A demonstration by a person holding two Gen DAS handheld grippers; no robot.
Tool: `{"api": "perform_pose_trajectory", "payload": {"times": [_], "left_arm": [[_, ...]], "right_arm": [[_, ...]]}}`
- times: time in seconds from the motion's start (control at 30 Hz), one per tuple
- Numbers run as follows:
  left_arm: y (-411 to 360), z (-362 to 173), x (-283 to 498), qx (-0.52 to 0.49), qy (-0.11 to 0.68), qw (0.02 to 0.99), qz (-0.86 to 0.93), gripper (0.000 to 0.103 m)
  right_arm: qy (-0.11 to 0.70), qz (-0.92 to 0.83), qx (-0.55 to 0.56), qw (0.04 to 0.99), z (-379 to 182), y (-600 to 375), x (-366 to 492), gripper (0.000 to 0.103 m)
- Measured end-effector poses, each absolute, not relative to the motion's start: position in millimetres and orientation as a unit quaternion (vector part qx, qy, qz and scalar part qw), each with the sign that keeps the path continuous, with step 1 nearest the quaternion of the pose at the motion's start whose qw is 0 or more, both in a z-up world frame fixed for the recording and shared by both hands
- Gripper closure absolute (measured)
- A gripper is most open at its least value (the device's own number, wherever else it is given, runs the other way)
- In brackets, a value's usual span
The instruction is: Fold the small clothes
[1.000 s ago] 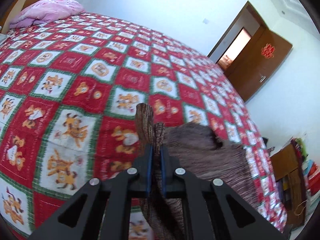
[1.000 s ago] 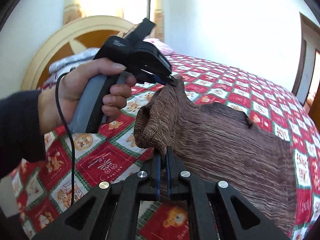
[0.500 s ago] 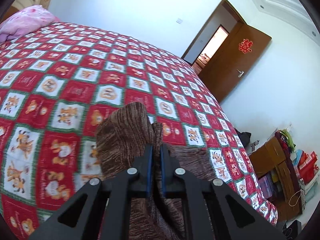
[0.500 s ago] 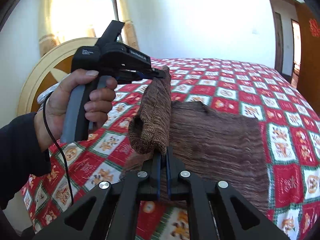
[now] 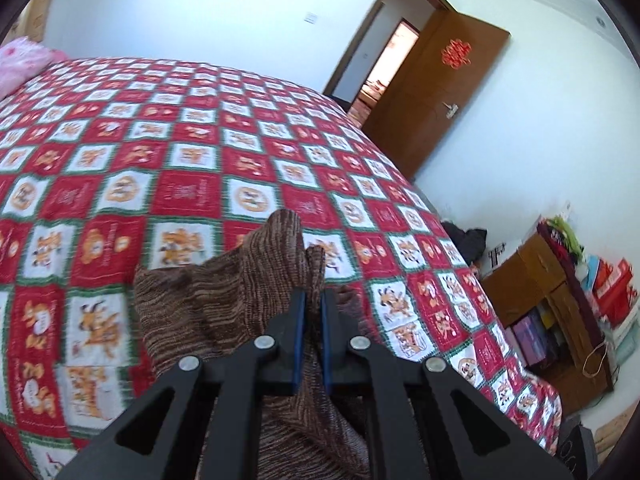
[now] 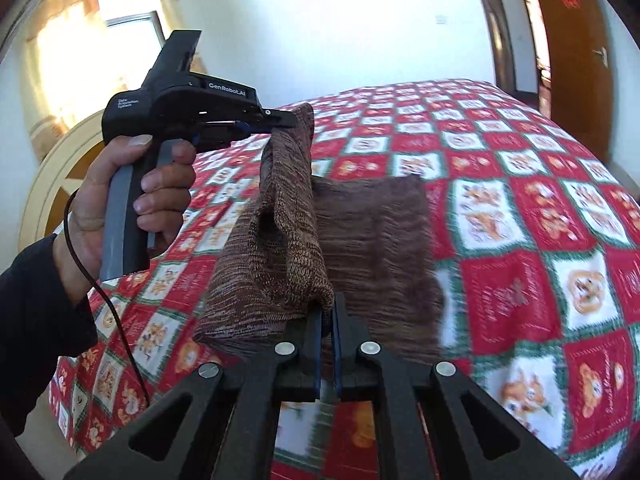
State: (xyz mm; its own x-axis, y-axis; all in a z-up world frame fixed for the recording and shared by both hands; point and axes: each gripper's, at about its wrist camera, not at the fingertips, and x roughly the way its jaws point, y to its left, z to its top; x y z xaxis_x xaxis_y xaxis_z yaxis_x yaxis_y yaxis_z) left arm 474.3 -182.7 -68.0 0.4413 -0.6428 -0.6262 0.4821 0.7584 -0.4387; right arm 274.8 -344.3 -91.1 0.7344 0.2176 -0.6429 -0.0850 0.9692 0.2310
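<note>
Both grippers clamping same brown knit garment, one edge lifted, rest lying on checkered bedspread ahead.
Left gripper: jaws nearly closed, pinching bunched fold.
Right gripper: jaws nearly closed, pinching lower corner.
Advice: carrying lifted edge forward at matched height, keeping span taut, lowering onto far edge squarely, releasing only once edges align.

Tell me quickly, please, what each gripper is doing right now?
Left gripper: closed on the brown knit garment, lifting an edge.
Right gripper: closed on the same garment's near edge.
</note>
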Motion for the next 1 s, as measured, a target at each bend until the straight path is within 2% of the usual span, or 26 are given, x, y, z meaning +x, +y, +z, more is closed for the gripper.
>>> {"api": "perform_pose_trajectory", "payload": {"times": [0.4, 0.6, 0.8, 0.87, 0.93, 0.97, 1.0], "left_arm": [[-258.3, -100.4, 472.3, -0.027, 0.435, 0.834, -0.337, 0.095], [-277.7, -115.5, 471.2, -0.022, 0.444, 0.827, -0.344, 0.095], [-273.7, -107.9, 458.1, -0.008, 0.440, 0.822, -0.362, 0.089], [-260.1, -98.3, 442.5, 0.019, 0.412, 0.836, -0.362, 0.081], [-234.0, -94.1, 424.3, 0.027, 0.387, 0.850, -0.356, 0.065], [-224.5, -95.2, 418.7, 0.036, 0.381, 0.857, -0.344, 0.060], [-212.8, -97.4, 411.3, 0.044, 0.375, 0.863, -0.336, 0.052]], "right_arm": [[0.407, 0.049, 0.177, 0.895, -141.4, -390.6, 275.6, 0.100], [0.411, 0.041, 0.182, 0.892, -145.7, -392.9, 276.7, 0.100], [0.411, 0.040, 0.193, 0.890, -149.5, -398.0, 274.8, 0.100], [0.407, 0.048, 0.206, 0.889, -149.3, -401.6, 271.5, 0.099], [0.400, 0.060, 0.215, 0.889, -147.4, -403.6, 267.7, 0.096], [0.392, 0.057, 0.217, 0.892, -145.6, -404.6, 264.7, 0.093], [0.386, 0.050, 0.214, 0.896, -142.8, -405.1, 262.6, 0.080]]}}
